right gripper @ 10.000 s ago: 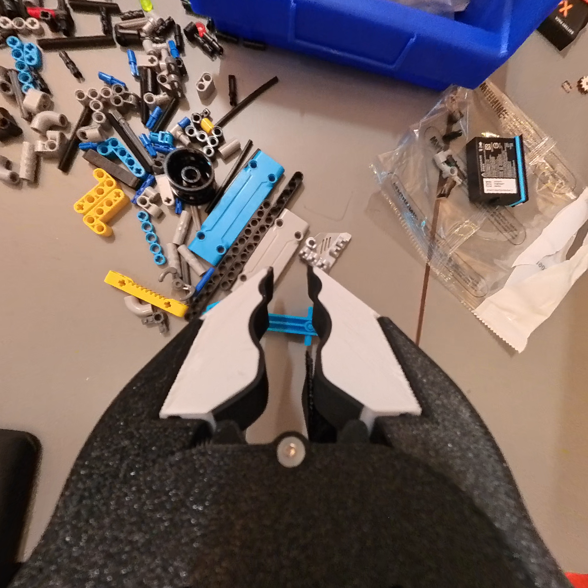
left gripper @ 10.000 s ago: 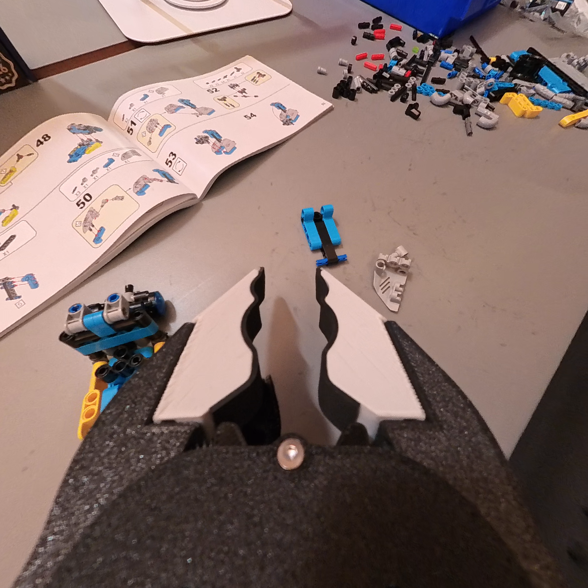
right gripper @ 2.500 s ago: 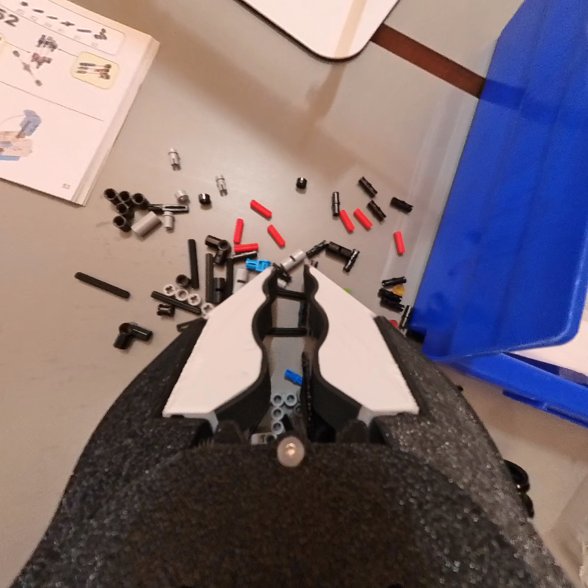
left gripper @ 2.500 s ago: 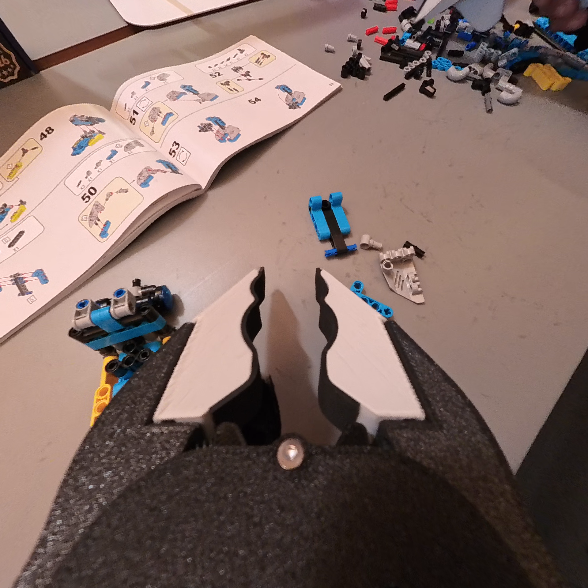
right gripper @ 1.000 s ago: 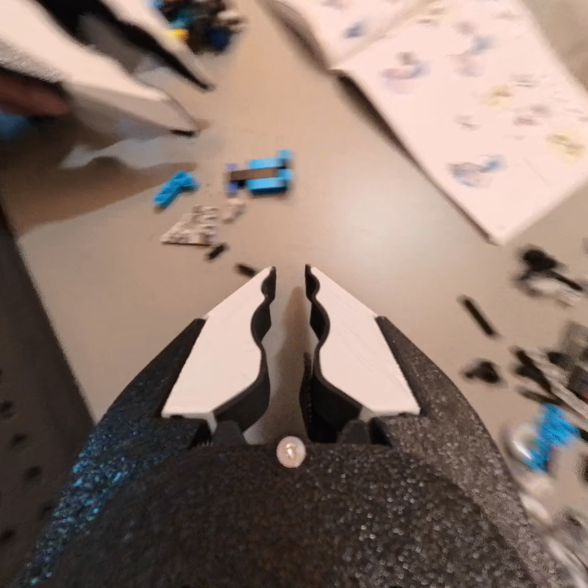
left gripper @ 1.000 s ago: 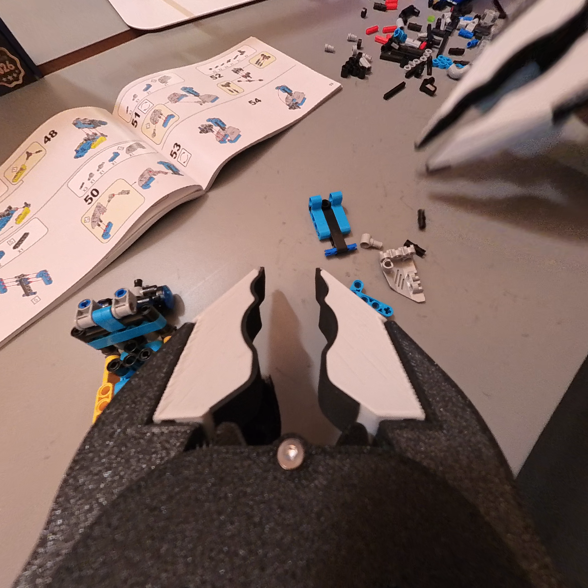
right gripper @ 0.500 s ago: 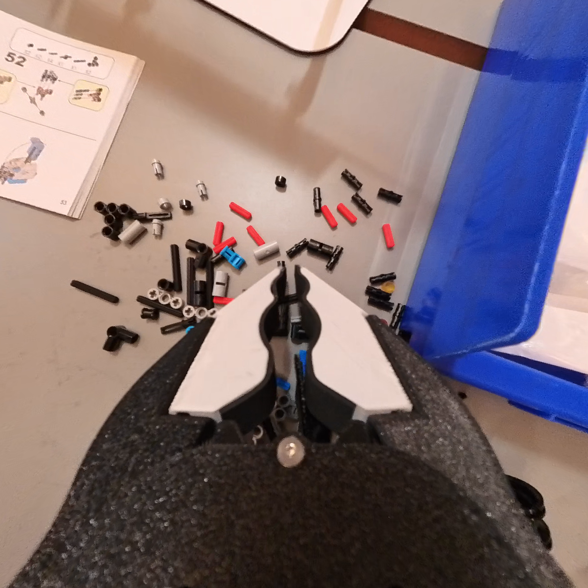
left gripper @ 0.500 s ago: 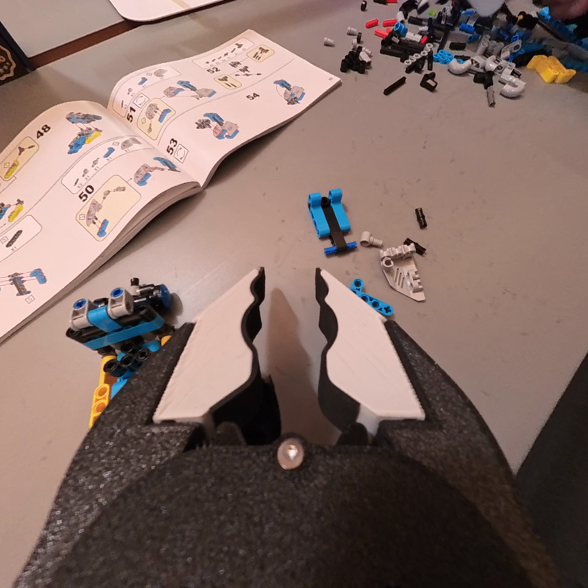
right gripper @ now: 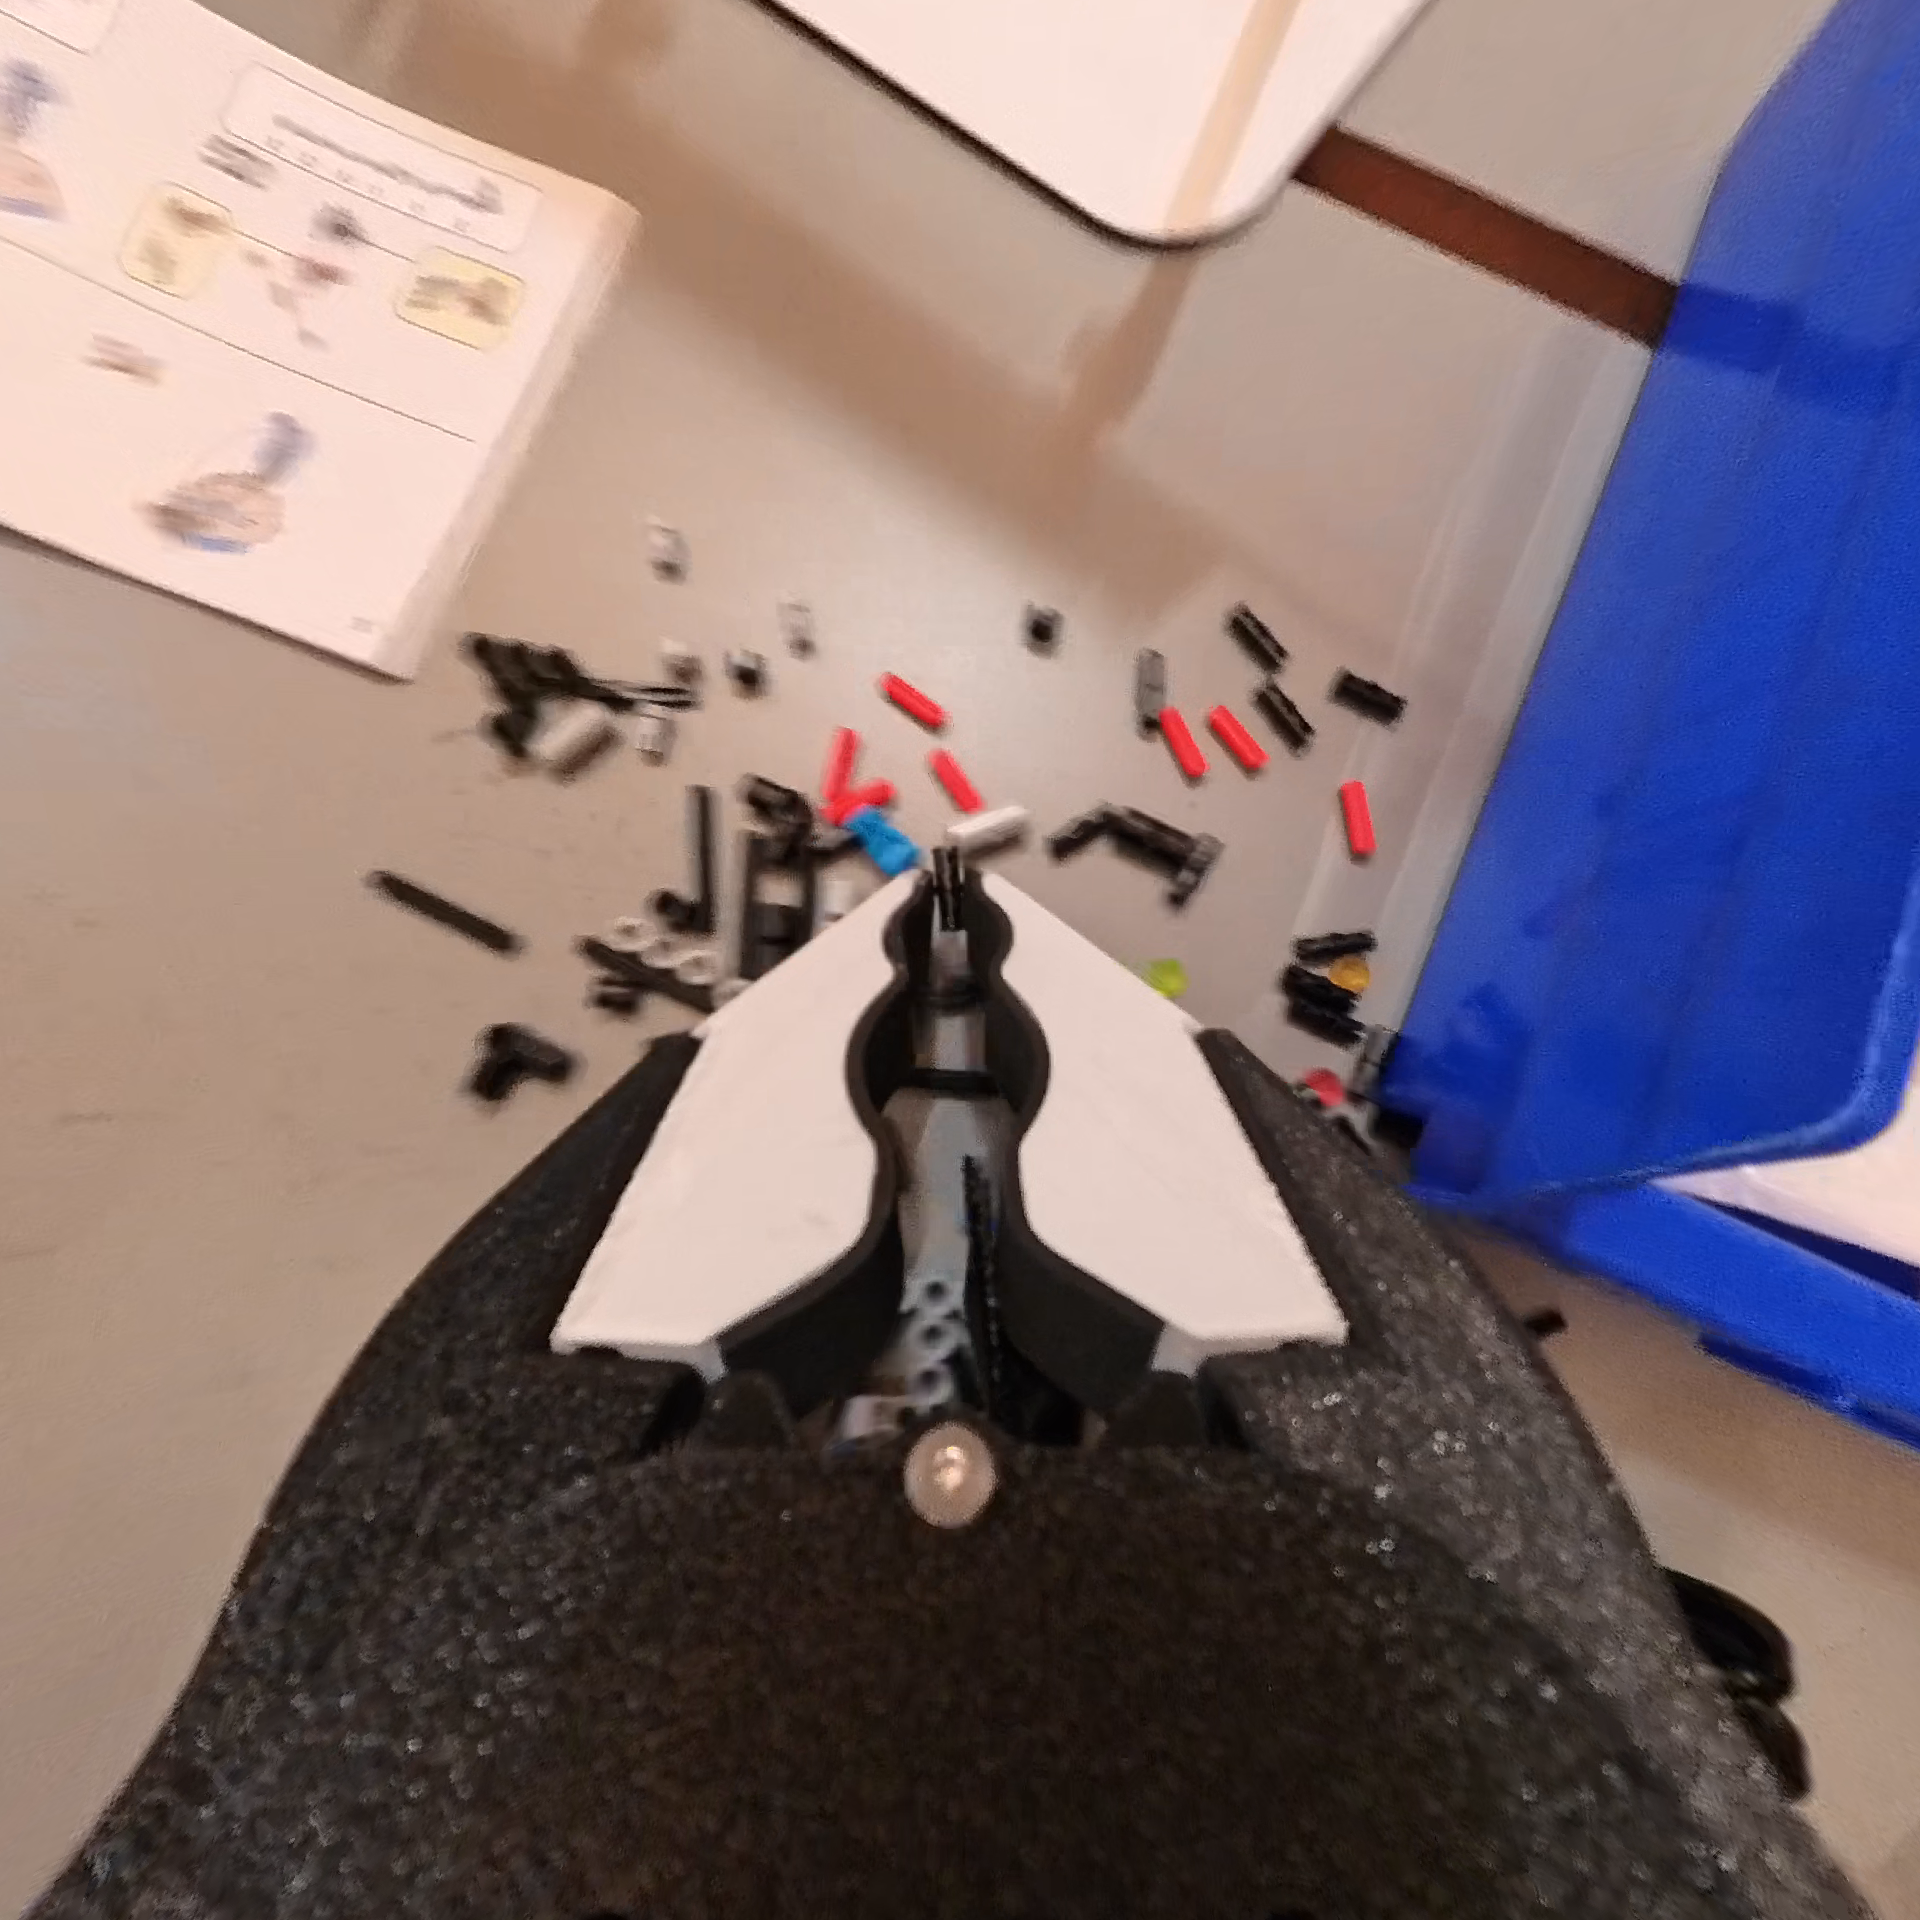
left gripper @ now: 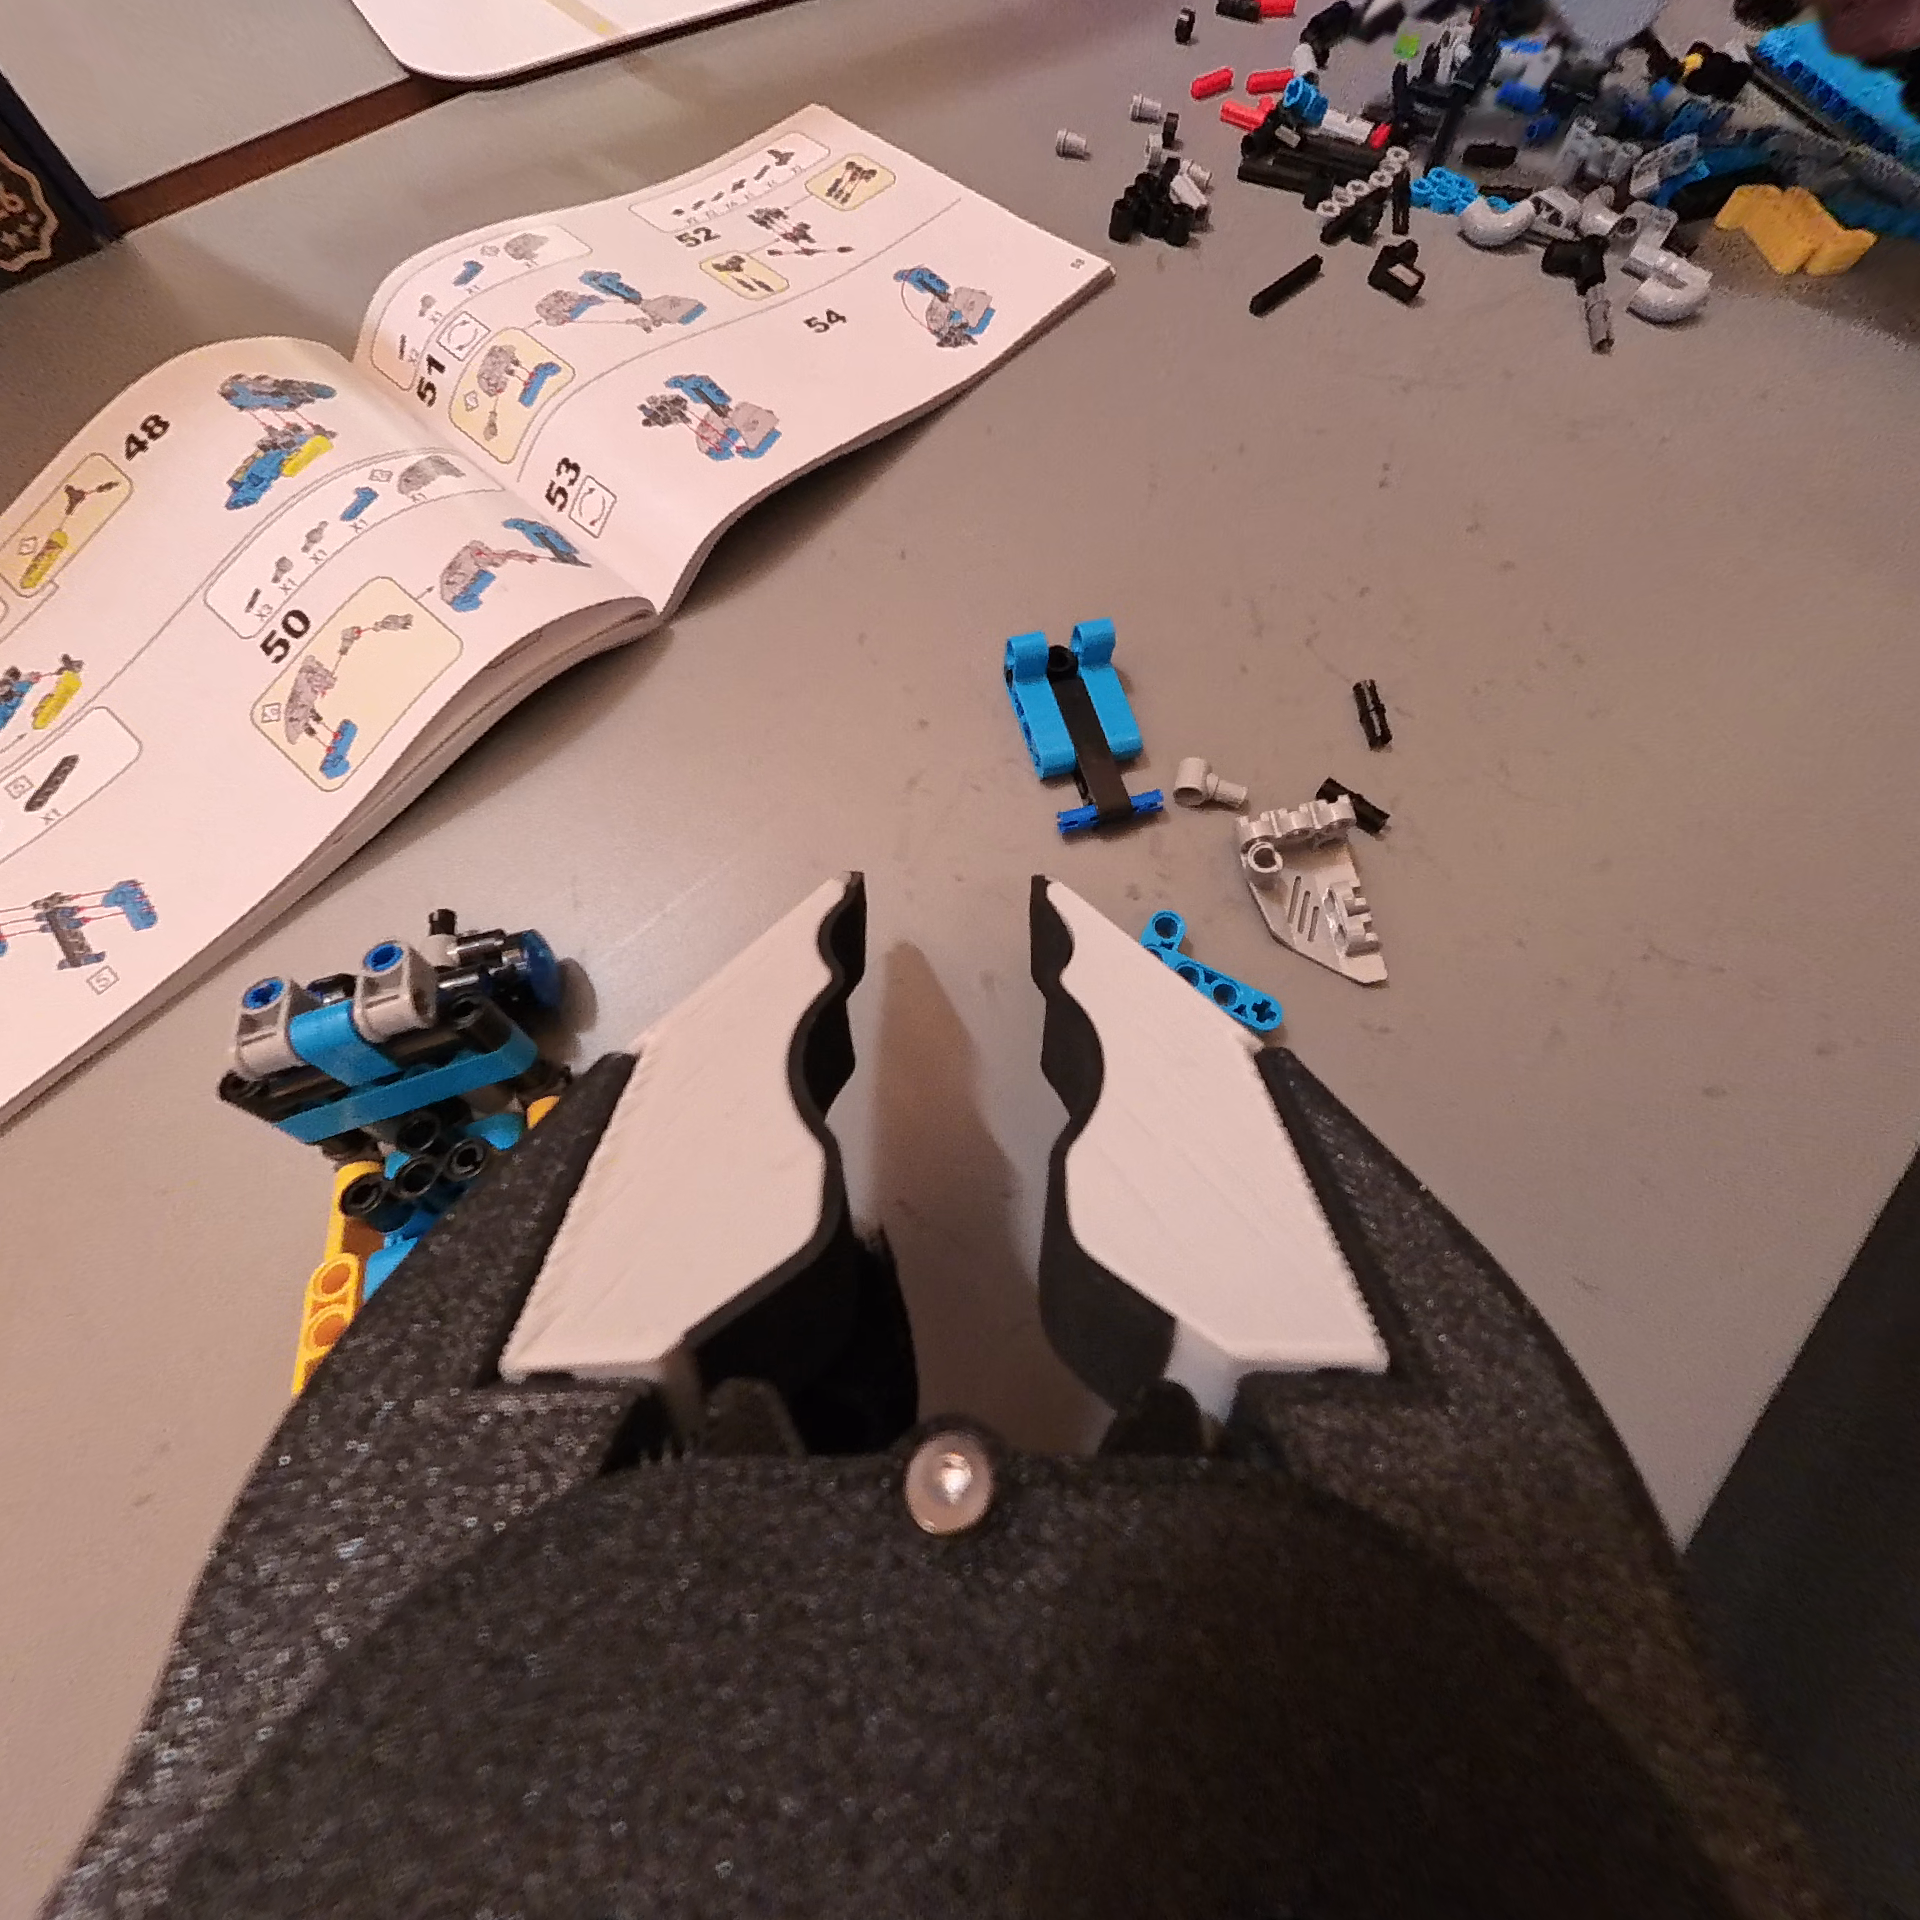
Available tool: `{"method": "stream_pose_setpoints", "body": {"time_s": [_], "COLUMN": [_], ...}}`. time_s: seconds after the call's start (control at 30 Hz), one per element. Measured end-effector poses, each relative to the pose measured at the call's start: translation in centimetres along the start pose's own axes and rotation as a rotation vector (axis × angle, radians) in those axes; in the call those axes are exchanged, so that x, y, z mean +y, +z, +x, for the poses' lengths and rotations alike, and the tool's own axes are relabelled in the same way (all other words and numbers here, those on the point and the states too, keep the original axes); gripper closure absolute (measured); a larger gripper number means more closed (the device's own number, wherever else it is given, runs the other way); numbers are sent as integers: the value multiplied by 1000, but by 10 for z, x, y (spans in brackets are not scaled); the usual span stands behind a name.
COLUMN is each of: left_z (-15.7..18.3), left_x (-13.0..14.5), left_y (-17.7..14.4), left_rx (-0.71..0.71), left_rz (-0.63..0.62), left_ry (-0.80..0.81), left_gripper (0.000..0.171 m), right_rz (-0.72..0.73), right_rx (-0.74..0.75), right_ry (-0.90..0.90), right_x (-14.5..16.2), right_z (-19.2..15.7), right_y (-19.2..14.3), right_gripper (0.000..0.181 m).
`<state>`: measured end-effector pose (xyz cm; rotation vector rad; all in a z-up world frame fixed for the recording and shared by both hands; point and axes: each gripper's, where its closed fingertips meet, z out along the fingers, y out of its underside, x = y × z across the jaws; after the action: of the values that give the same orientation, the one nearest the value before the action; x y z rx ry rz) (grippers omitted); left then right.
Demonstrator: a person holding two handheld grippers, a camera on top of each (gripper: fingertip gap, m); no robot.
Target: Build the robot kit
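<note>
My left gripper (left gripper: pixel 945 894) is open and empty, low over the grey table. Ahead of it lie a small blue-and-black assembly (left gripper: pixel 1075 717), a grey connector (left gripper: pixel 1205 781), a grey angled panel (left gripper: pixel 1311 894), a short blue beam (left gripper: pixel 1210 971) and a loose black pin (left gripper: pixel 1371 712). A larger blue, black and yellow build (left gripper: pixel 384 1049) sits just left of its fingers. My right gripper (right gripper: pixel 948 883) is shut on a small black pin (right gripper: pixel 948 871) at its tips, over scattered black and red pins (right gripper: pixel 1184 743). The right wrist view is blurred.
An open instruction booklet (left gripper: pixel 416 468) lies at the left; its corner shows in the right wrist view (right gripper: pixel 260 364). A pile of loose parts (left gripper: pixel 1507 187) lies at the far right. A blue bin (right gripper: pixel 1714 623) stands right of the pins. A white board (right gripper: pixel 1091 94) lies behind. The left gripper's tips are roughly 35 cm from the right gripper's. The grey connector (left gripper: pixel 1205 781) is about 6 cm from my left fingertips and 30 cm from my right.
The right gripper swung over beside the left one, where a black pin now lies, then returned to the pile and closed on another black pin. The left gripper barely moved.
</note>
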<state>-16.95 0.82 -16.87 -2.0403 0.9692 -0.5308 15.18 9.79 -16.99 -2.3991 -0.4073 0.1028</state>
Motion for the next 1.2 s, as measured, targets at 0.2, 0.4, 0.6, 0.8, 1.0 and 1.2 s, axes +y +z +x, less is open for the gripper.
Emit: {"method": "stream_pose_setpoints", "body": {"time_s": [0.2, 0.4, 0.6, 0.8, 1.0, 1.2], "left_z": [0, 0, 2, 0, 0, 3], "left_x": [1, 0, 0, -1, -2, -2], "left_y": [1, 0, 0, -1, -2, 0], "left_rx": [1, -1, -4, 1, 18, 105], "left_rz": [-8, 0, 1, 10, 17, 6], "left_ry": [0, 5, 18, -3, -26, -94], "left_gripper": [140, 140, 140, 140, 140, 140], "right_rz": [59, -32, -84, 45, 210, 233], "right_rx": [-470, -617, -617, -641, -590, -457], "right_ry": [-208, -417, -420, -281, -27, -55], "right_x": [2, 48, 57, 17, -35, -30], "right_z": [-149, -248, -257, -256, -244, -216], "right_y": [-43, -48, -41, -46, -26, -18], "right_gripper": [176, 176, 176, 152, 143, 150]}}
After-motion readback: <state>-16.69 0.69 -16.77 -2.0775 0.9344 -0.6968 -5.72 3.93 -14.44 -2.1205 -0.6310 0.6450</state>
